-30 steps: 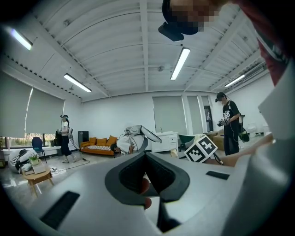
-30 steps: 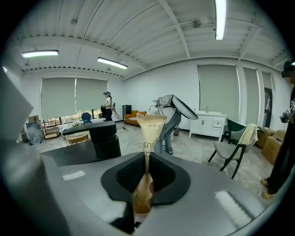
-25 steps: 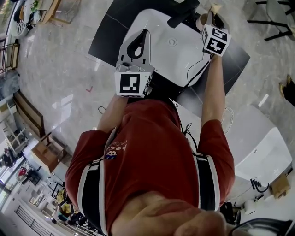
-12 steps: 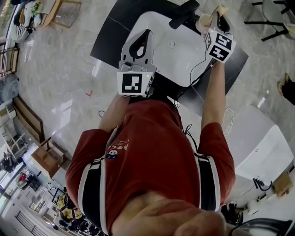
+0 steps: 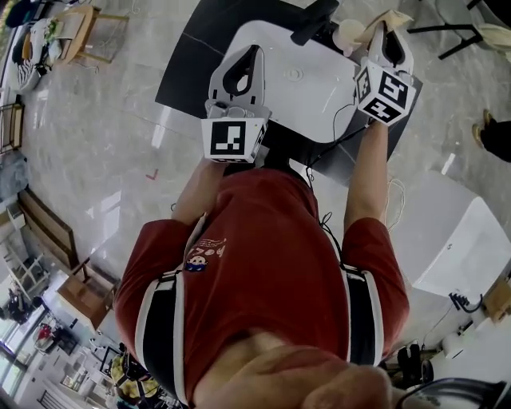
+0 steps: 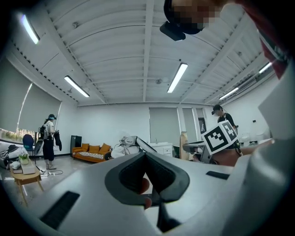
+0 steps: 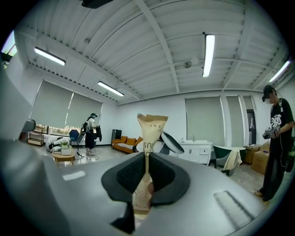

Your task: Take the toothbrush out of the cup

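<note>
My right gripper is shut on a toothbrush in a tan paper wrapper, held up beside a pale cup at the far right corner of the white basin. In the right gripper view the wrapper stands upright, pinched between the dark pads, with the right gripper pointing level into the room. My left gripper hovers over the basin's left side, shut with nothing in it. The left gripper also shows its pads pressed together, and the right gripper's marker cube is at its right.
A black faucet stands at the basin's far edge next to the cup. The basin sits on a dark counter. A second white basin lies to the right. A person stands at the far right of the room.
My right gripper has risen with the wrapped toothbrush, up and away from the cup. The left gripper has barely shifted and stays shut.
</note>
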Action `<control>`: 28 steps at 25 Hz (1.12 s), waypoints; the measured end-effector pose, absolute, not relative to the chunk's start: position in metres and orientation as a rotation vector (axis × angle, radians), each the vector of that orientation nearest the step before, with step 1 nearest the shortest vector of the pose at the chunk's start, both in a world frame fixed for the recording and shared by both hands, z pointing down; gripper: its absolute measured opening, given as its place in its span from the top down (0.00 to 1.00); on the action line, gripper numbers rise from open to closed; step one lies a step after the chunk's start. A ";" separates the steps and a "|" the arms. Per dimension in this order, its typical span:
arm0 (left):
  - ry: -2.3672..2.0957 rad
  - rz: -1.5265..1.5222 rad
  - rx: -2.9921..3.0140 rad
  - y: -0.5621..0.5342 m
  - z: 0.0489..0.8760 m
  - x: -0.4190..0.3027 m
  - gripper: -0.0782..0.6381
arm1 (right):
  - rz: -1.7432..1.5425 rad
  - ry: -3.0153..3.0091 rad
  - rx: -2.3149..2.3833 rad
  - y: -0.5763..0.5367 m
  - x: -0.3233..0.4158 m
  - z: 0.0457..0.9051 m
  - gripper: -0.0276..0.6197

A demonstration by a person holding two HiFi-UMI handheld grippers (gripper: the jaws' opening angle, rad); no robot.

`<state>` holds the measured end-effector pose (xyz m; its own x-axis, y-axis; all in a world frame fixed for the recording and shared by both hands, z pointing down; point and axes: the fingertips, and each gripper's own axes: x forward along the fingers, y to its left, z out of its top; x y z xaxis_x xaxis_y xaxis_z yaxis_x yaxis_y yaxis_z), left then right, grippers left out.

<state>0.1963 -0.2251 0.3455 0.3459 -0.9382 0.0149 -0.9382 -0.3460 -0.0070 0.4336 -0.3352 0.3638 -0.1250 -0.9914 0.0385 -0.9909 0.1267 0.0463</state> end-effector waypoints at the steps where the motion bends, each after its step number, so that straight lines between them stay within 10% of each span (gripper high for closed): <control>1: -1.787 0.015 2.586 -0.224 0.343 0.195 0.88 | -0.021 -2.312 2.053 -0.328 0.432 0.360 0.91; 28: -1.655 -0.064 2.706 -0.184 0.328 0.093 0.88 | -0.001 -2.223 2.144 -0.174 0.307 0.367 0.91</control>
